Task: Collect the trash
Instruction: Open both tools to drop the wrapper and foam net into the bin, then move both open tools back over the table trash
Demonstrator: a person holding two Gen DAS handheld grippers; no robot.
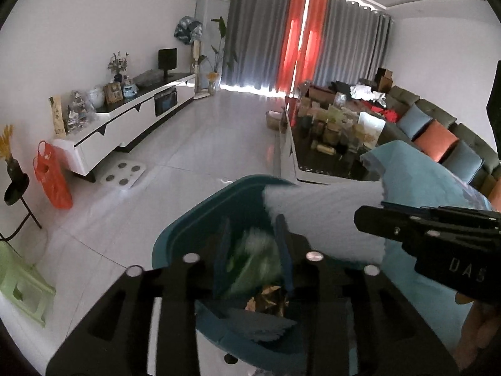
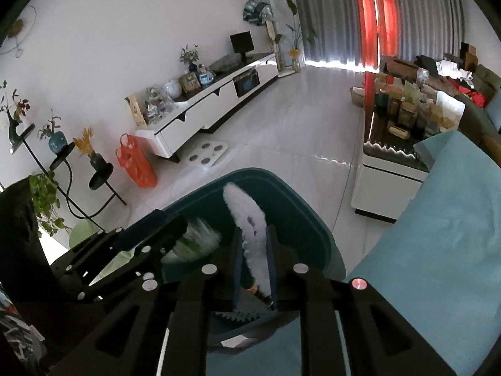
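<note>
A teal bin (image 1: 200, 219) (image 2: 300, 197) stands on the floor below both grippers. My left gripper (image 1: 252, 257) is over the bin, shut on a crumpled clear-and-green plastic wrapper (image 1: 256, 260), which also shows in the right wrist view (image 2: 194, 244). My right gripper (image 2: 255, 263) is over the bin too, shut on a white tissue (image 2: 250, 219) that sticks up between its fingers; in the left wrist view the tissue (image 1: 322, 213) spreads wide. Brown crumpled trash (image 1: 269, 300) lies in the bin.
A table with a light-blue cloth (image 2: 438, 235) is at the right. A cluttered coffee table (image 1: 332, 131), a green sofa (image 1: 444, 128), a white TV cabinet (image 1: 131, 119), an orange bag (image 1: 51, 175) and a plant stand (image 2: 62, 163) surround the tiled floor.
</note>
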